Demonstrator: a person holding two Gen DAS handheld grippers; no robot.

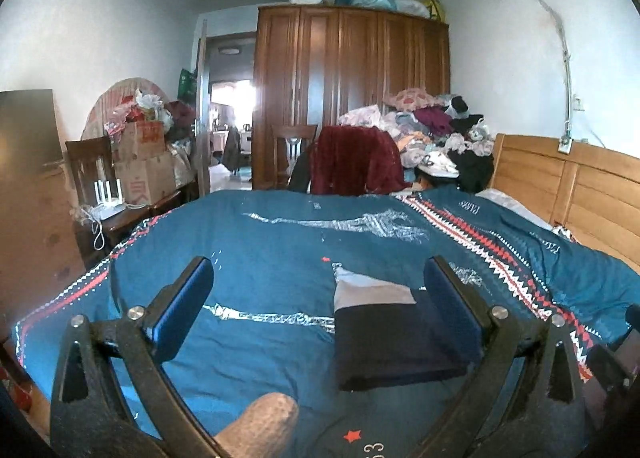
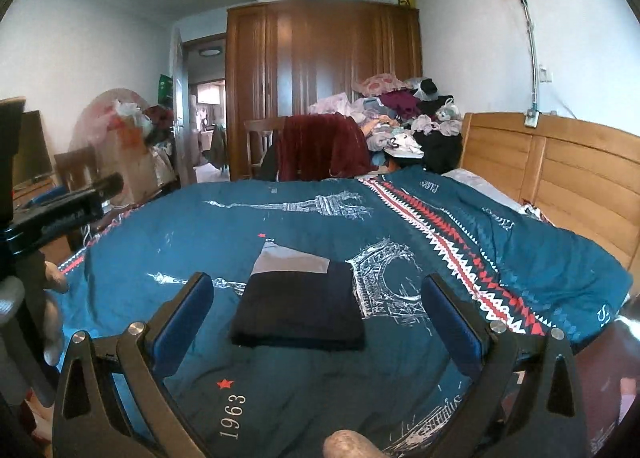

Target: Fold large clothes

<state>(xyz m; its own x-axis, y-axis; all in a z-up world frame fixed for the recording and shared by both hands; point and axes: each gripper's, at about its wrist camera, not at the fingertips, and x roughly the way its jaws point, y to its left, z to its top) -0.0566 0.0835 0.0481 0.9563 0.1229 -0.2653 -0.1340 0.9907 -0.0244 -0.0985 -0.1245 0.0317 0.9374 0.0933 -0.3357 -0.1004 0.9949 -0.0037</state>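
Left hand-held gripper (image 1: pixel 319 290) and right hand-held gripper (image 2: pixel 318 298) both hover wide open, holding nothing. One folded dark garment (image 2: pixel 299 308) lies near on the blue bedspread (image 2: pixel 280 217), partly hiding one grey piece (image 2: pixel 290 258). Far clothes pile (image 2: pixel 404 117) blurs together.

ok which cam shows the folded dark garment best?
Right wrist. The folded dark garment lies whole and unobstructed on the blue bedspread, centred between the open fingers of the right claw. In the left wrist view the garment sits off to the right, its right edge hidden behind a finger.
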